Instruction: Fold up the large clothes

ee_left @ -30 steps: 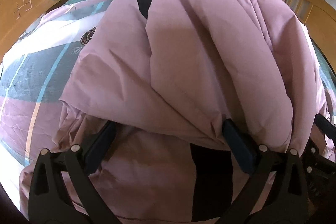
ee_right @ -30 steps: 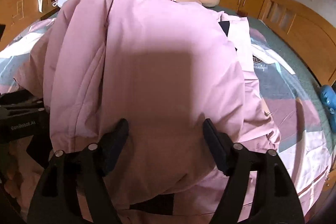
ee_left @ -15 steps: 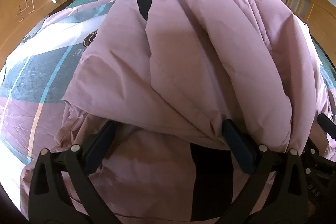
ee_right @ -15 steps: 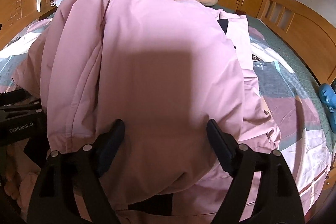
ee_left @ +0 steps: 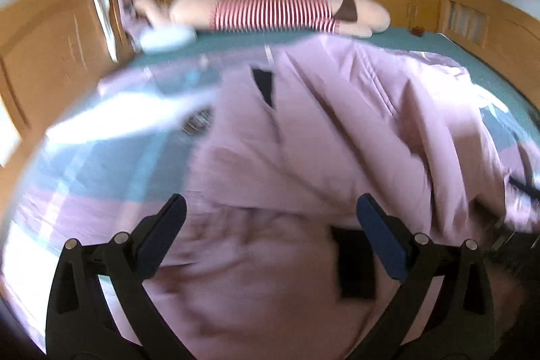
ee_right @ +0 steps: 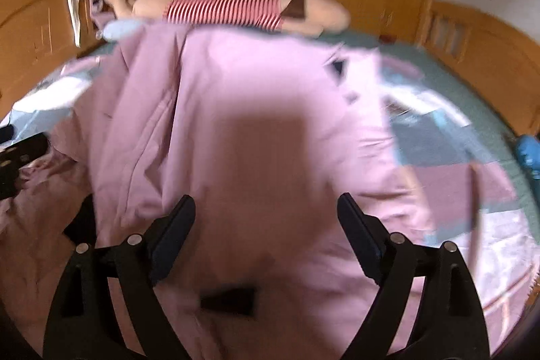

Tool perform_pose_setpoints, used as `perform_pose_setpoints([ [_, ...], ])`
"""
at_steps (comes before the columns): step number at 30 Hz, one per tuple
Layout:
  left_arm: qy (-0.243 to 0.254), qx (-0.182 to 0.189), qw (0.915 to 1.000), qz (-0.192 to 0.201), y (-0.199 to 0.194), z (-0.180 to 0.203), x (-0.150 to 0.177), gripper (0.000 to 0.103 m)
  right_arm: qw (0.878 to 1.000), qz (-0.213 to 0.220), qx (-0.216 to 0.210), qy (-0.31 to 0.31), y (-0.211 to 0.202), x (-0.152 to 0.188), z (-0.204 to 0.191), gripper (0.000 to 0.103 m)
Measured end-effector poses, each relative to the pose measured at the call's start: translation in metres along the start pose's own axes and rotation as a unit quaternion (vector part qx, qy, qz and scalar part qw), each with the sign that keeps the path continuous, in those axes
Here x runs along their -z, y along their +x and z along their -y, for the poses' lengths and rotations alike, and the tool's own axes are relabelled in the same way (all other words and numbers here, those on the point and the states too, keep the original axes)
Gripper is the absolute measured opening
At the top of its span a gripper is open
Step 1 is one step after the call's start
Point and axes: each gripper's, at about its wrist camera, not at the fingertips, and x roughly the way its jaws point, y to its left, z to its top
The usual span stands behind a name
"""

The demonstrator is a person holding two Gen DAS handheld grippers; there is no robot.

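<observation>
A large pink garment (ee_left: 337, 130) with black patches lies in a folded heap on the bed; it also fills the right wrist view (ee_right: 256, 130). My left gripper (ee_left: 270, 225) is open above its near edge, with nothing between the fingers. My right gripper (ee_right: 266, 221) is open over the pink cloth, jaws wide apart and holding nothing. The left gripper's black body (ee_right: 20, 157) shows at the left edge of the right wrist view. Both views are motion-blurred.
The bed has a patchwork cover (ee_left: 101, 157) of grey, pink and white. A big plush toy in a red-striped shirt (ee_left: 270, 12) lies along the far side, next to a light blue pillow (ee_left: 165, 37). Wooden bed rails and cabinets (ee_right: 472, 49) surround the bed.
Both grippers have pulled back and tilted up off the garment; the raised fold of pink cloth has dropped and lies lower. More of the room's far side shows.
</observation>
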Motion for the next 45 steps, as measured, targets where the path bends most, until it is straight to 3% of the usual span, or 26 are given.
perform_pose_setpoints([
  [2, 0.028, -0.009, 0.9996, 0.005, -0.025, -0.017, 0.015, 0.101, 1.0, 0.001, 0.001, 0.001, -0.028, 0.01, 0.013, 0.102],
  [5, 0.054, -0.001, 0.998, -0.034, -0.051, -0.052, 0.058, 0.101, 0.999, -0.028, 0.012, 0.035, -0.063, 0.041, 0.041, 0.102],
  [8, 0.034, -0.013, 0.9944, -0.099, -0.06, -0.089, 0.108, 0.101, 0.993, -0.094, 0.016, 0.07, -0.079, 0.076, 0.068, 0.102],
  [10, -0.003, 0.011, 0.9891, -0.147, -0.063, -0.111, 0.134, 0.101, 0.987, -0.132, 0.013, 0.089, -0.085, 0.092, 0.082, 0.102],
  [13, -0.051, 0.072, 0.9812, -0.171, -0.071, -0.125, 0.148, 0.101, 0.98, -0.168, 0.014, 0.106, -0.095, 0.113, 0.097, 0.102],
  [17, -0.031, 0.08, 0.9787, -0.186, -0.072, -0.116, 0.158, 0.101, 0.966, -0.224, -0.004, 0.128, -0.102, 0.147, 0.109, 0.102],
  [22, -0.043, 0.101, 0.9721, -0.207, -0.063, -0.112, 0.162, 0.101, 0.96, -0.243, -0.039, 0.133, -0.108, 0.169, 0.101, 0.102],
  [23, -0.048, 0.109, 0.9696, -0.214, -0.062, -0.112, 0.162, 0.097, 0.957, -0.254, -0.051, 0.134, -0.106, 0.173, 0.098, 0.102],
  [24, -0.049, 0.116, 0.9678, -0.218, -0.062, -0.112, 0.162, 0.092, 0.954, -0.258, -0.061, 0.139, -0.106, 0.176, 0.098, 0.097],
  [25, -0.051, 0.124, 0.9664, -0.219, -0.062, -0.111, 0.161, 0.08, 0.953, -0.255, -0.076, 0.147, -0.108, 0.178, 0.097, 0.087],
  [27, -0.053, 0.146, 0.9646, -0.213, -0.067, -0.11, 0.159, 0.064, 0.951, -0.245, -0.102, 0.158, -0.114, 0.177, 0.096, 0.053],
  [29, -0.059, 0.165, 0.9629, -0.206, -0.073, -0.111, 0.156, 0.041, 0.945, -0.23, -0.146, 0.183, -0.121, 0.174, 0.099, 0.035],
  [30, -0.071, 0.183, 0.9598, -0.201, -0.076, -0.115, 0.153, 0.037, 0.942, -0.226, -0.16, 0.188, -0.123, 0.171, 0.102, 0.03],
  [33, -0.109, 0.242, 0.9468, -0.182, -0.087, -0.125, 0.145, 0.028, 0.936, -0.202, -0.212, 0.194, -0.138, 0.16, 0.103, 0.024],
  [35, -0.128, 0.286, 0.9357, -0.162, -0.095, -0.129, 0.136, 0.027, 0.922, -0.158, -0.278, 0.217, -0.152, 0.141, 0.108, 0.024],
  [36, -0.146, 0.329, 0.9222, -0.141, -0.1, -0.132, 0.128, 0.027, 0.912, -0.135, -0.311, 0.229, -0.157, 0.131, 0.111, 0.024],
  [37, -0.156, 0.349, 0.9148, -0.131, -0.102, -0.134, 0.123, 0.026, 0.903, -0.117, -0.338, 0.238, -0.16, 0.123, 0.115, 0.024],
  [38, -0.176, 0.379, 0.9009, -0.115, -0.105, -0.136, 0.112, 0.026, 0.886, -0.088, -0.38, 0.252, -0.163, 0.109, 0.118, 0.022],
  [39, -0.187, 0.395, 0.893, -0.108, -0.105, -0.137, 0.105, 0.026, 0.873, -0.073, -0.405, 0.263, -0.16, 0.095, 0.12, 0.021],
  [41, -0.212, 0.433, 0.8719, -0.088, -0.104, -0.141, 0.083, 0.026, 0.855, -0.052, -0.433, 0.281, -0.155, 0.075, 0.125, 0.02],
  [45, -0.256, 0.47, 0.8427, -0.061, -0.087, -0.153, 0.034, 0.026, 0.815, -0.005, -0.473, 0.334, -0.123, 0.02, 0.142, 0.02],
])
